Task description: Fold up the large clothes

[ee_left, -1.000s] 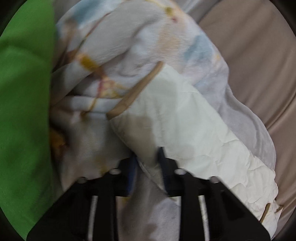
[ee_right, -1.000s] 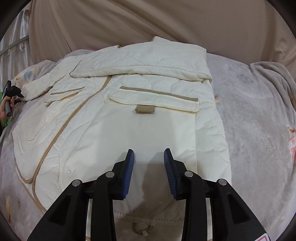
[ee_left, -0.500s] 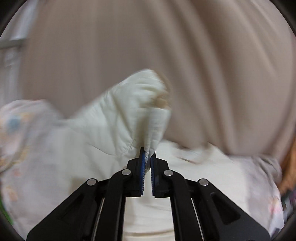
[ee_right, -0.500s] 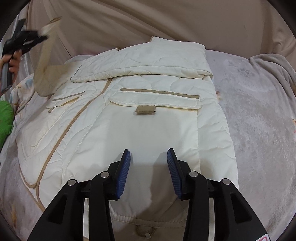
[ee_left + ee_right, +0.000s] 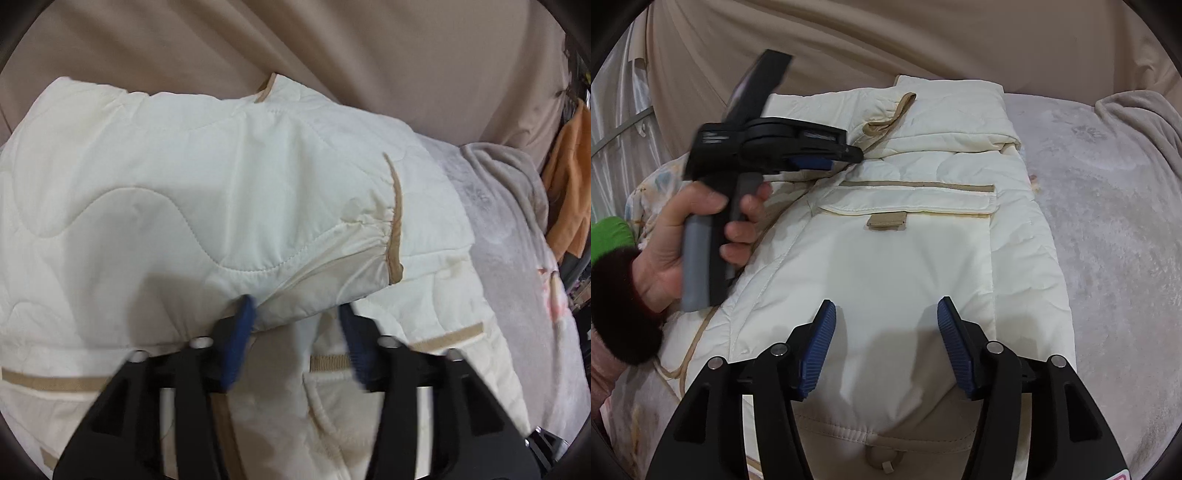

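A cream quilted jacket (image 5: 905,266) with tan trim lies flat on the bed, one sleeve folded over its top. In the left wrist view the other sleeve (image 5: 295,206), with its tan cuff (image 5: 393,221), lies across the jacket's chest. My left gripper (image 5: 297,325) is just behind it. Its jaws are opening, with the sleeve's near edge loose between the pads. The right wrist view shows a person's hand (image 5: 683,229) holding that left gripper (image 5: 846,157) over the jacket's upper left. My right gripper (image 5: 886,332) hovers over the jacket's lower front, its jaws opening with nothing gripped.
A grey fleece blanket (image 5: 1108,221) covers the bed to the right of the jacket. A beige curtain (image 5: 923,37) hangs behind. A patterned sheet (image 5: 646,192) and a green cloth (image 5: 609,236) lie at the left. An orange garment (image 5: 569,184) hangs at the far right.
My left gripper swung from the bed's left side across the jacket with the sleeve pinched, then let it go; the sleeve now lies over the chest. My right gripper's jaws widened in place.
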`<control>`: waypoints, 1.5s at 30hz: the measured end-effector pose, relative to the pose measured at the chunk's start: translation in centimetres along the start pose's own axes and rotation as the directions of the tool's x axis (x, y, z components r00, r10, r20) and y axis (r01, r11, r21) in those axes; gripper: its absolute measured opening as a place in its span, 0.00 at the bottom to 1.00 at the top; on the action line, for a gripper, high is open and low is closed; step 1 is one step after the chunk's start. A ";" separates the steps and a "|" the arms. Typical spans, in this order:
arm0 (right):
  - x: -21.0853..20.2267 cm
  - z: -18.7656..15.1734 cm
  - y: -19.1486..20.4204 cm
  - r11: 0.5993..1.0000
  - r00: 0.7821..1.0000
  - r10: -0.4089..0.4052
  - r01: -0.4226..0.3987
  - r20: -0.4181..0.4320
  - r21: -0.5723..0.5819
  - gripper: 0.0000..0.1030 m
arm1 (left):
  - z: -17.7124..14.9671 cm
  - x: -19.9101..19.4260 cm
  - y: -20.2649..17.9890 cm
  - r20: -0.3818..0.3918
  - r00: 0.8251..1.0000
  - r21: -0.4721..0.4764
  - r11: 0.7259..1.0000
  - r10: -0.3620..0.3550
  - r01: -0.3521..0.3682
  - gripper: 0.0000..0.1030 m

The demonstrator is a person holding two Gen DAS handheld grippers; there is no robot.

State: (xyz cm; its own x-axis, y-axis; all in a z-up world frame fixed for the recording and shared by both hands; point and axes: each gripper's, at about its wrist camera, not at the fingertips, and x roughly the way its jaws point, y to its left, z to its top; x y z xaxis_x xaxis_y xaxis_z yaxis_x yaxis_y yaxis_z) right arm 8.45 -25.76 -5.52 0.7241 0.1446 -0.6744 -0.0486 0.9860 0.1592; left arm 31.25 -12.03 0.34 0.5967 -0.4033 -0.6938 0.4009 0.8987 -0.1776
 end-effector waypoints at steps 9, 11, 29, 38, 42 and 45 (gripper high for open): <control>-2.0 3.9 -0.4 0.996 0.998 0.047 -0.050 0.046 0.077 0.56 | -0.9 -10.4 10.6 0.120 0.993 -0.202 0.979 0.018 0.006 0.88; -1.7 6.5 -0.8 0.988 0.995 0.088 -0.094 0.053 0.124 0.59 | -1.4 -11.6 15.4 0.107 0.993 -0.303 0.953 0.048 -0.014 0.88; 9.3 17.8 -0.4 0.970 1.000 0.028 -0.027 -0.003 0.242 0.04 | -3.2 -9.9 27.7 0.100 0.994 -0.617 0.780 -0.051 0.102 0.40; 4.4 23.0 -0.2 0.995 0.948 -0.029 -0.003 0.317 0.100 0.03 | 0.2 -8.7 23.6 0.152 0.982 -0.444 0.895 0.115 -0.036 0.15; 14.9 20.0 -5.3 0.968 0.987 -0.161 0.153 0.020 0.199 0.01 | -1.7 -5.0 22.9 0.073 0.993 -0.422 0.905 0.097 -0.057 0.15; 12.7 20.0 -4.3 0.974 0.985 -0.117 0.089 0.128 0.207 0.02 | -2.3 -5.1 22.1 0.097 0.985 -0.380 0.920 0.145 -0.098 0.15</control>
State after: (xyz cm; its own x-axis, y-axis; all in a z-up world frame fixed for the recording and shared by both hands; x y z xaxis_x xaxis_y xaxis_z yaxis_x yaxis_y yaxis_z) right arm 31.64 -29.84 -0.34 0.8067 0.0167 -0.5907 0.1593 0.9564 0.2447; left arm 35.44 10.26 -1.67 0.7132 -0.2838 -0.6409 0.0461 0.9314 -0.3612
